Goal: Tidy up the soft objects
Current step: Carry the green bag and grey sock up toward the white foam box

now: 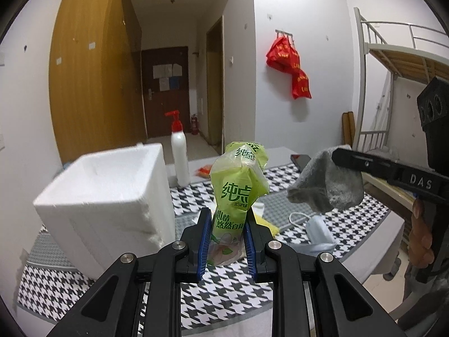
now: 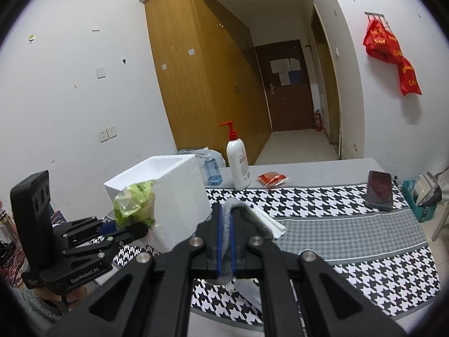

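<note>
My left gripper (image 1: pixel 227 224) is shut on a green tissue pack (image 1: pixel 238 188) and holds it upright above the houndstooth cloth, just right of the white foam box (image 1: pixel 106 196). In the right wrist view the left gripper (image 2: pixel 137 229) and the green pack (image 2: pixel 134 205) sit against the foam box (image 2: pixel 174 191). My right gripper (image 2: pixel 227 224) is shut on a grey sock (image 2: pixel 252 219). In the left wrist view the sock (image 1: pixel 328 179) hangs from the right gripper (image 1: pixel 341 154), lifted above the table.
A white pump bottle (image 2: pixel 238 163), a blue bottle (image 2: pixel 212 170), a red packet (image 2: pixel 272 179) and a phone (image 2: pixel 379 191) lie at the table's far side. White tissues (image 2: pixel 270 221) and a face mask (image 1: pixel 318 229) lie on the cloth. A bunk bed (image 1: pixel 393 64) stands at the right.
</note>
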